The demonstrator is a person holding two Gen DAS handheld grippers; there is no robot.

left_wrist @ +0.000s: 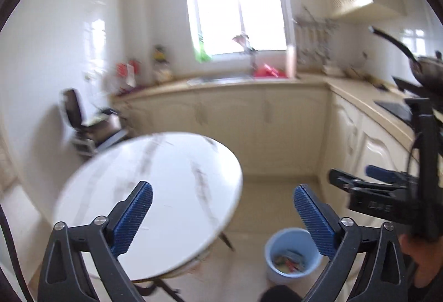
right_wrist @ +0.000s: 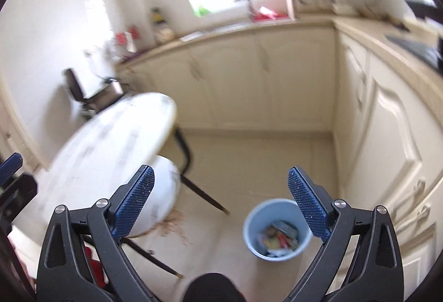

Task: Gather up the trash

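Note:
A light blue bin (right_wrist: 274, 230) stands on the kitchen floor with several colourful wrappers (right_wrist: 278, 239) inside. In the left wrist view the same bin (left_wrist: 290, 255) sits low, beside the round table. My left gripper (left_wrist: 221, 191) is open wide, high above the white marbled table top (left_wrist: 155, 191), and nothing lies between its blue pads (left_wrist: 133, 219). My right gripper (right_wrist: 220, 173) is also open wide, high above the floor and the bin, with nothing between its pads (right_wrist: 307, 205). The right gripper's body (left_wrist: 387, 191) shows at the right edge of the left wrist view.
The round table (right_wrist: 110, 141) has dark legs and a lower shelf. Cream cabinets (right_wrist: 263, 74) and a counter run along the back and right walls under a window (left_wrist: 235, 2). A brown chair (left_wrist: 83, 119) stands at the left wall. A person's dark shoe (right_wrist: 213, 288) shows at the bottom.

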